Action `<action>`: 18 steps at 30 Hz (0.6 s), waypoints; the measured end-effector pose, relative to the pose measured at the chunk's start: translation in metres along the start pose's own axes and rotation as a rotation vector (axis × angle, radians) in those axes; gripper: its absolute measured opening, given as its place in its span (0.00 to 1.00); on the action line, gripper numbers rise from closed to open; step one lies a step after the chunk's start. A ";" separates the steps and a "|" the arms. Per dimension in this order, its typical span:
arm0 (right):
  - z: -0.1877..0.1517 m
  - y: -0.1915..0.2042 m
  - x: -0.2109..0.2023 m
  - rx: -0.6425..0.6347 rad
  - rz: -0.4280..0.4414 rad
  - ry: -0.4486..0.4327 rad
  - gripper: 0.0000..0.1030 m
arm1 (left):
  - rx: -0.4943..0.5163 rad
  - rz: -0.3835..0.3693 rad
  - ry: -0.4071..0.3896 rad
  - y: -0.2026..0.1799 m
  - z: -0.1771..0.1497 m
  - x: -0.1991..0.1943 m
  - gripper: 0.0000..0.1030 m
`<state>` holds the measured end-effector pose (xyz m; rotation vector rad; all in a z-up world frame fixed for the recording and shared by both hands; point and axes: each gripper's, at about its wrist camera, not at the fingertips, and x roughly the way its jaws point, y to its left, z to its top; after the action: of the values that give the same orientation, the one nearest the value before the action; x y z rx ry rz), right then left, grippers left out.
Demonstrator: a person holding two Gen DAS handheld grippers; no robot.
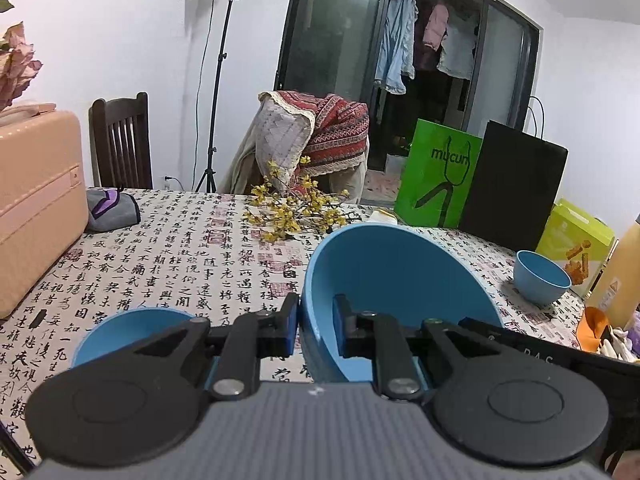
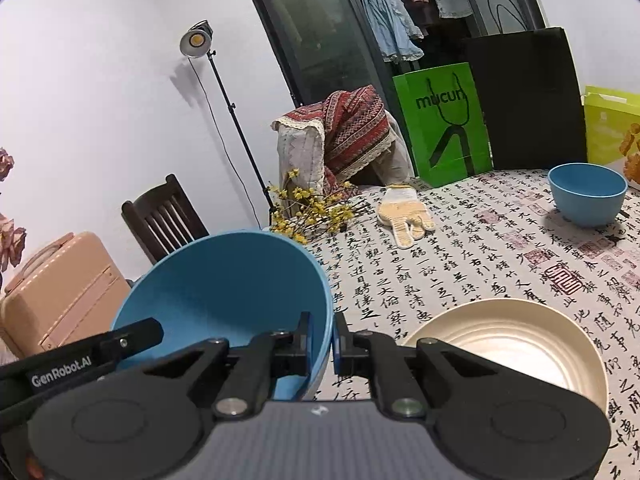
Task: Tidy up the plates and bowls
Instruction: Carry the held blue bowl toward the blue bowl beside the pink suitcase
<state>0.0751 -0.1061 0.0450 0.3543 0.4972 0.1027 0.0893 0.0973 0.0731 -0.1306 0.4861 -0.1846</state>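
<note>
A large blue bowl is held tilted above the table by both grippers. My left gripper is shut on its left rim, one finger inside and one outside. My right gripper is shut on the same bowl's right rim. A second blue bowl stands on the table below the left gripper. A small blue bowl stands far right; it also shows in the right wrist view. A cream ribbed plate lies right of my right gripper.
The table has a calligraphy-print cloth. Yellow flower twigs, a work glove, a green bag, a black bag, a yellow-green box and a bottle stand along the far side. A pink suitcase is at left.
</note>
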 end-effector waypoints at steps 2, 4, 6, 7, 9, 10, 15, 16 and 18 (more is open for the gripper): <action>-0.001 0.004 0.002 -0.003 0.003 0.001 0.09 | -0.003 0.002 -0.003 0.004 0.000 -0.001 0.17; -0.001 0.008 0.003 -0.005 0.005 0.002 0.09 | -0.006 0.004 -0.003 0.008 0.000 -0.001 0.17; -0.001 0.011 0.004 -0.009 0.006 0.003 0.09 | -0.007 0.007 -0.003 0.012 0.000 0.000 0.17; -0.001 0.013 0.005 -0.010 0.007 0.004 0.09 | -0.009 0.008 -0.003 0.012 0.001 0.000 0.17; -0.002 0.016 0.007 -0.009 0.010 0.007 0.09 | -0.011 0.009 -0.004 0.016 0.001 0.000 0.17; -0.003 0.017 0.009 -0.009 0.011 0.008 0.09 | -0.012 0.010 -0.005 0.017 0.001 -0.001 0.17; -0.005 0.025 0.012 -0.011 0.017 0.012 0.09 | -0.022 0.012 -0.009 0.026 0.002 -0.002 0.17; -0.004 0.026 0.014 -0.012 0.018 0.012 0.09 | -0.025 0.012 -0.009 0.029 0.002 -0.002 0.17; -0.005 0.030 0.015 -0.017 0.019 0.013 0.09 | -0.028 0.013 -0.010 0.032 0.003 -0.002 0.17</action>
<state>0.0857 -0.0741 0.0447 0.3424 0.5054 0.1275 0.0930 0.1292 0.0710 -0.1561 0.4793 -0.1646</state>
